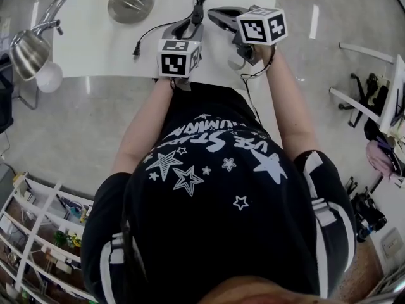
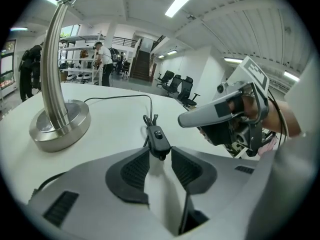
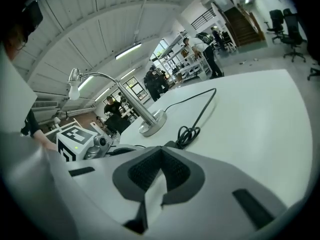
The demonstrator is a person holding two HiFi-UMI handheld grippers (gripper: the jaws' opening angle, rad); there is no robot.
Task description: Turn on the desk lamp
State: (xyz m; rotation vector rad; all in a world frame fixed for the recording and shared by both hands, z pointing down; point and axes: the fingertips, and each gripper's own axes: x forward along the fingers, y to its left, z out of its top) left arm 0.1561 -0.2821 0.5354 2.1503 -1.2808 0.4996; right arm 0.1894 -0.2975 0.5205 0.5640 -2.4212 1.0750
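While the left gripper [image 2: 160, 149] is clamped on the lamp cord's inline switch [image 2: 157, 135], the right gripper [image 3: 163, 148] beside it has its jaws together.

one overhead, two low over table [image 1: 88, 49]

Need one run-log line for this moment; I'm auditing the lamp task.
left gripper: closed on inline switch at jaw tips | right gripper: shut, empty, hovering right of switch | desk lamp: looks unlit
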